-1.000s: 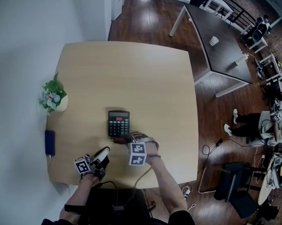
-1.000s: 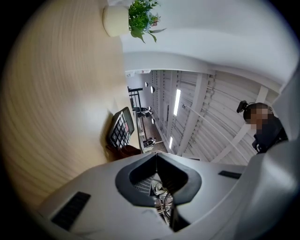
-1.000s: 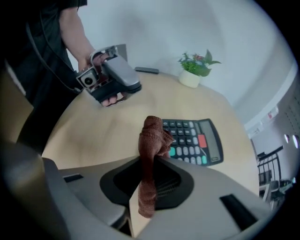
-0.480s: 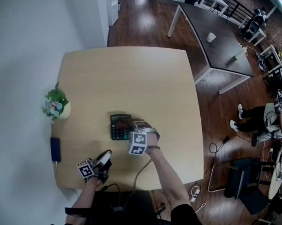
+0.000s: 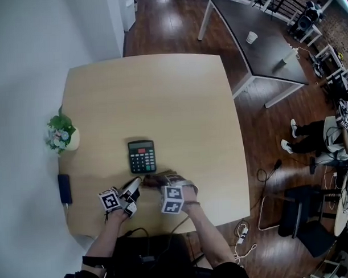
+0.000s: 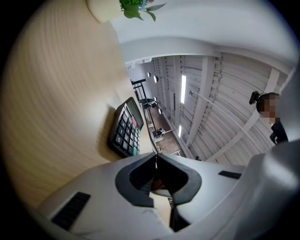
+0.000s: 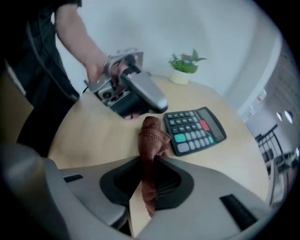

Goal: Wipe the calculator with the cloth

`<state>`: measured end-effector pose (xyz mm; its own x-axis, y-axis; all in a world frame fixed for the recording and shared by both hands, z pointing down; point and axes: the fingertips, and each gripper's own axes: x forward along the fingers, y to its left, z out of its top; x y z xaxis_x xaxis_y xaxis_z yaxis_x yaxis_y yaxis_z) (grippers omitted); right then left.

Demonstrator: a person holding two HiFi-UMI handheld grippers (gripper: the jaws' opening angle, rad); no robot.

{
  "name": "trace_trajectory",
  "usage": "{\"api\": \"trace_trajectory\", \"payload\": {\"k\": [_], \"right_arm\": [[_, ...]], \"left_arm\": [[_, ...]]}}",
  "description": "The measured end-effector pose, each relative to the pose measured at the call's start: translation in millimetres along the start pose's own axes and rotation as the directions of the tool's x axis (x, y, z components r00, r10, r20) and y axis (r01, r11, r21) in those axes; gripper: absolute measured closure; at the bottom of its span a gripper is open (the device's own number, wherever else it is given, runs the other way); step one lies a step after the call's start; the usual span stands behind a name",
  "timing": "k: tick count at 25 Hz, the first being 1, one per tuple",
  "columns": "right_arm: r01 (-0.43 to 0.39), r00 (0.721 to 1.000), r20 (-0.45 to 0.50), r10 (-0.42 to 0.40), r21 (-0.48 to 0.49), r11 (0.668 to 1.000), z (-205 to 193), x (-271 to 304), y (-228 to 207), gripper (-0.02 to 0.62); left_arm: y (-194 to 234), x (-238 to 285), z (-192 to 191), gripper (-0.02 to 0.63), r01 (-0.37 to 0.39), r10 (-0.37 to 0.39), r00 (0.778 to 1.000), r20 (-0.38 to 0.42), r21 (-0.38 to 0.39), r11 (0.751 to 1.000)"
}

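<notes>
Your right gripper (image 7: 149, 161) is clamped on the brown cloth (image 7: 153, 133) by a thin fold, so it may pull free mid-wipe. Your left gripper (image 6: 156, 157) has its jaws together and empty. It sits near the calculator (image 7: 194, 127) without pinning it. The calculator lies flat on the table (image 7: 93, 136), just past the cloth, and could skid when pushed.

Cannot read the key print on the calculator (image 5: 142, 156) in the head view, nor tell what the small dark flat thing (image 5: 64, 188) at the left edge of the table (image 5: 161, 96) is. Can make out only a brown scrap of the cloth (image 5: 154, 177) at lower centre there, the rest covered by the right gripper (image 5: 158, 180). Cannot see the whole flower pot (image 6: 104, 7), cut off by the top edge of the left gripper view.
</notes>
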<state>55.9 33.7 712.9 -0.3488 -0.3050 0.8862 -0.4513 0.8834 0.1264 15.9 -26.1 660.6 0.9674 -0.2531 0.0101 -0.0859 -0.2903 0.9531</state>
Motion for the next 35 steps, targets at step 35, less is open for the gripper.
{"api": "trace_trajectory", "payload": {"k": [35], "right_arm": [[-0.34,0.852,0.404,-0.333,0.91,0.236,-27.5,-49.7,-107.9,0.531]], "left_arm": [[17.7,30.2,24.4,0.602,0.016,0.011,0.984,0.175,-0.152,0.988]]}}
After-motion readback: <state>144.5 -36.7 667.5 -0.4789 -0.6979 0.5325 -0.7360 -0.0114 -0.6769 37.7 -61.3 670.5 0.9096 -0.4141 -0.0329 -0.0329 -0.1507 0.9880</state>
